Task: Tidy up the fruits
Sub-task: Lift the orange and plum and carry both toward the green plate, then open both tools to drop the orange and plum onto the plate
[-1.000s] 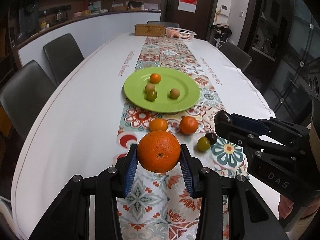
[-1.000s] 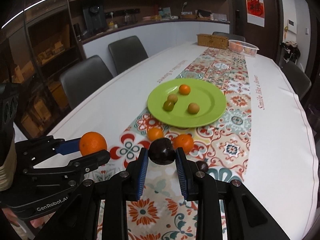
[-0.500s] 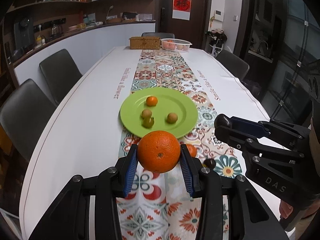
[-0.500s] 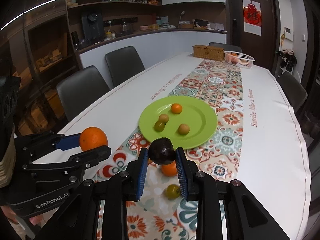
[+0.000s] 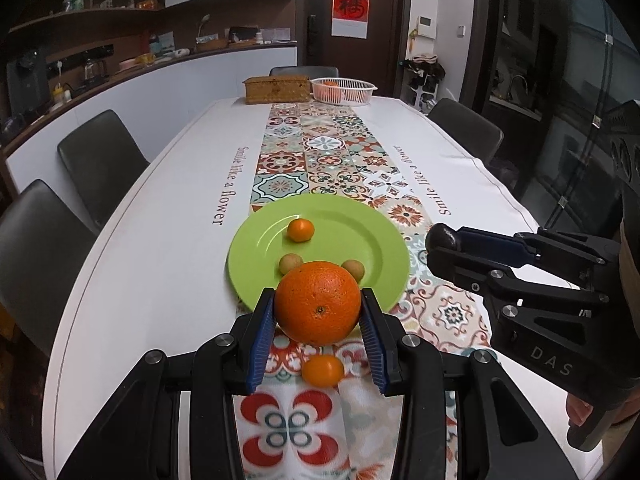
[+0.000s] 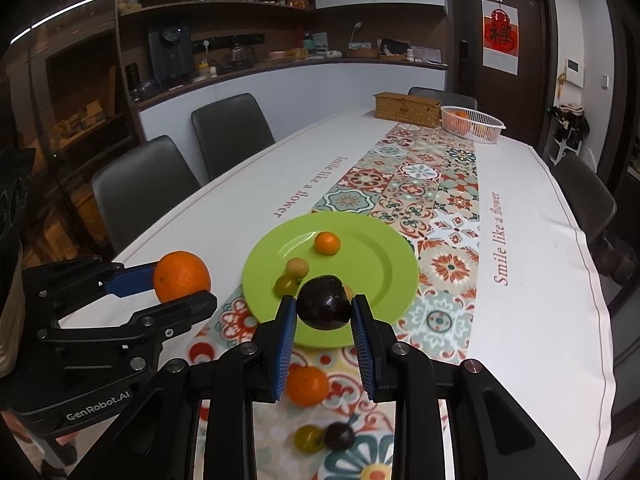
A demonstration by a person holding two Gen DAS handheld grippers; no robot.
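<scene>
Green plate's (image 6: 384, 276) near rim lies under plum-holding right tongs (image 6: 324, 320).

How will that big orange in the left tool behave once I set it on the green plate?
The orange is round, so it will likely roll on the smooth green plate. It may bump the small fruits already there. Its dimpled peel probably grips well.

Dark chairs (image 6: 236, 132) flank the long white table (image 5: 160, 240). Beyond its far end, a dark door (image 5: 352, 20) carries a red poster (image 5: 351, 6).
</scene>
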